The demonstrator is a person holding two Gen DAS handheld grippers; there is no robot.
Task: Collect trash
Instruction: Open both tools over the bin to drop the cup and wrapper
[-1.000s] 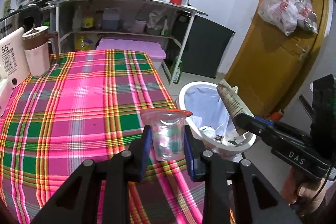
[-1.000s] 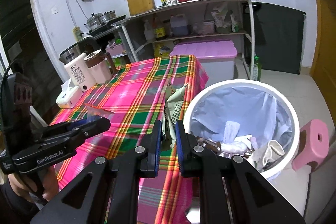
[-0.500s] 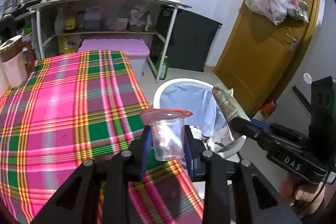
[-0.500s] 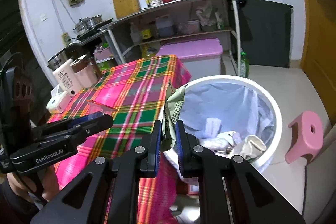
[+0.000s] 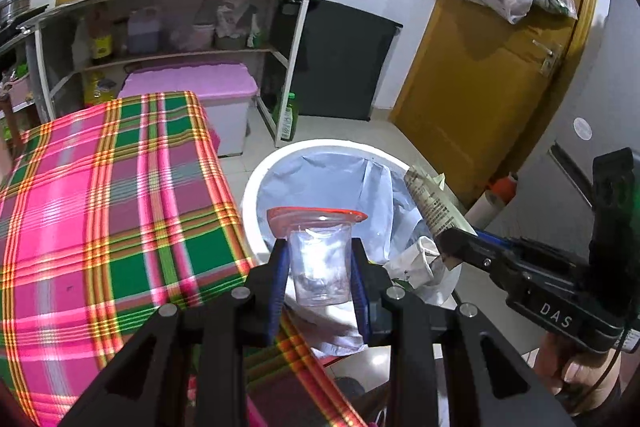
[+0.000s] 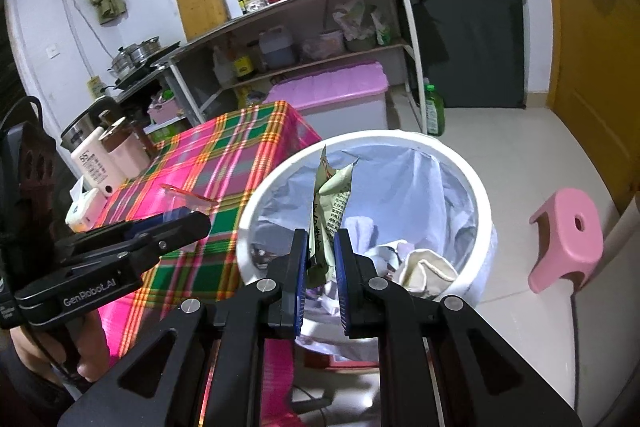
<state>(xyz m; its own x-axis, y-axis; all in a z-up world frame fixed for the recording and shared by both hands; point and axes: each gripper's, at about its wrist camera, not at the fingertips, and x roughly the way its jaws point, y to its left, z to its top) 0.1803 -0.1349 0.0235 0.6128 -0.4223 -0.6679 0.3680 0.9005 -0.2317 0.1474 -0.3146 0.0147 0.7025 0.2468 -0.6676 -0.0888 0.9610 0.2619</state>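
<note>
A plaid-clothed table (image 5: 112, 211) fills the left. Lower centre, a white lined bin (image 6: 472, 195) holds trash. Left tongs (image 5: 319, 269) clamp a clear plastic cup (image 5: 320, 267); right tongs (image 6: 321, 259) clamp a crumpled wrapper (image 6: 330, 211) above the bin.

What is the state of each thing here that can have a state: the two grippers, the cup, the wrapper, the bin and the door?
Left gripper: shut on the plastic cup.
Plastic cup: upright, held over the bin's edge.
Right gripper: shut on the wrapper.
Wrapper: crumpled, standing up, held over the bin.
Trash bin: open, lined with a bag, partly filled.
Door: closed.
</note>
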